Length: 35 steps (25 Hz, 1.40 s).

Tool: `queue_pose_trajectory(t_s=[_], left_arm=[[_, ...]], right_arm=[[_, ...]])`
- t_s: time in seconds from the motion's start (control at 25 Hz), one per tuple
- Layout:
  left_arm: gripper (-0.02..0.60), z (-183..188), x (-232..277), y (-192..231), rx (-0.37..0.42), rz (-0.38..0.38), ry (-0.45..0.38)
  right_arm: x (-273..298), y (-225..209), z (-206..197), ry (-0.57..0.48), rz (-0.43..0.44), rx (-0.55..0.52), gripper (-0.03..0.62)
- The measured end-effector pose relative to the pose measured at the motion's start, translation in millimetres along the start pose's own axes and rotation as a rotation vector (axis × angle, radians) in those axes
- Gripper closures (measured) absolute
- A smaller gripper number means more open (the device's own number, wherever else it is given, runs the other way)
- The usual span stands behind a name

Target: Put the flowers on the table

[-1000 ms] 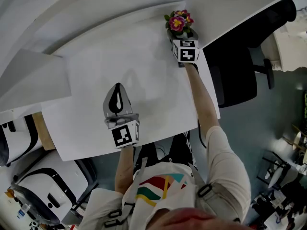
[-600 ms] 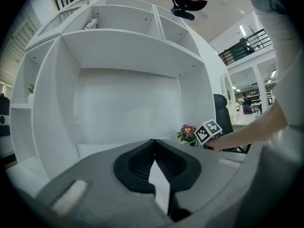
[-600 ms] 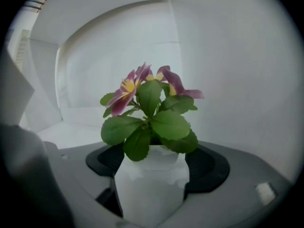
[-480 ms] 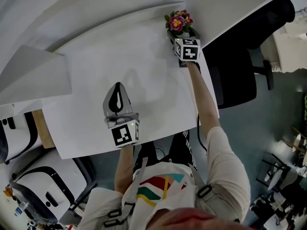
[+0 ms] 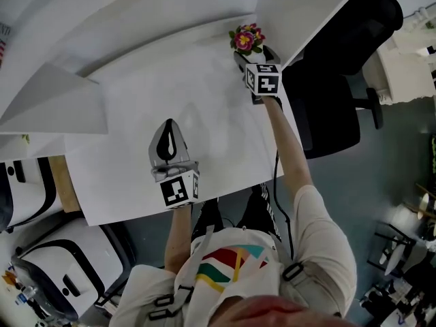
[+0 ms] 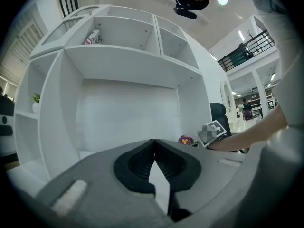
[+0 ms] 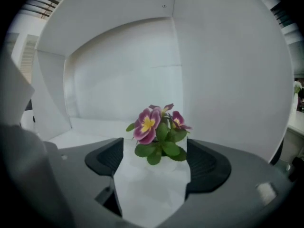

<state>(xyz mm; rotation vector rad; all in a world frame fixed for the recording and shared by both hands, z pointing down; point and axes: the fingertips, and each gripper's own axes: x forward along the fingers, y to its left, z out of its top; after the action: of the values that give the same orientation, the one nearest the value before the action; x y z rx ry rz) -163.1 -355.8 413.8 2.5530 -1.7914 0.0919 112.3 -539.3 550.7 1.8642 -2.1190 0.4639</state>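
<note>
Standing wide apart, the fingers of the right gripper [image 7: 154, 159] framed the flowers [image 7: 159, 132], which sat between their tips and a little beyond, with neither pad seen pressing on leaf or petal; judged from that, the plant was resting on the table [image 5: 136, 135] by its own weight, and the spread looked like that of a grip let go or not yet made. The spot was the tabletop's far right corner, hard against a white panel [image 7: 223, 80] rising just behind the blooms. The left gripper [image 6: 154, 146] hung nearer the person with its fingers closed tip to tip on nothing, probably because one gripper was enough for so light a thing. Below the leaves everything was white on white, so whatever held the stems could not be told from the tabletop, nor whether its base lay inside the pads. From the head view the marker cube hid the right fingers almost wholly.
</note>
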Motion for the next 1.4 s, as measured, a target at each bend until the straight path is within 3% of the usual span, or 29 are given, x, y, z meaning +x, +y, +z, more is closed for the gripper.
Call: queue_pose_trajectory(t_s=[0.36, 0.6, 0.8, 1.0, 1.4], left_arm=[[0.580, 25.5, -22.8, -3.5, 0.005, 0.005, -0.061], [0.580, 41.5, -41.5, -3.4, -0.005, 0.042, -0.093], [0.580, 71.2, -43.7, -8.6, 0.027, 0.042, -0.145], [0.580, 97.9, -51.3, -10.7, 0.038, 0.030, -0.202], [0.580, 124.9, -62.4, -14.2, 0.065, 0.024, -0.250]], right_arm=[[-69.5, 24.7, 52.7, -0.080, 0.066, -0.020, 0.204], [-133.9, 48.7, 104.9, -0.210, 0.116, -0.049, 0.214], [-193.0, 82.9, 153.2, -0.367, 0.195, -0.104, 0.333], [-247.0, 122.1, 169.9, -0.472, 0.290, -0.136, 0.370], [-302.1, 144.9, 162.6, -0.578, 0.240, -0.117, 0.594]])
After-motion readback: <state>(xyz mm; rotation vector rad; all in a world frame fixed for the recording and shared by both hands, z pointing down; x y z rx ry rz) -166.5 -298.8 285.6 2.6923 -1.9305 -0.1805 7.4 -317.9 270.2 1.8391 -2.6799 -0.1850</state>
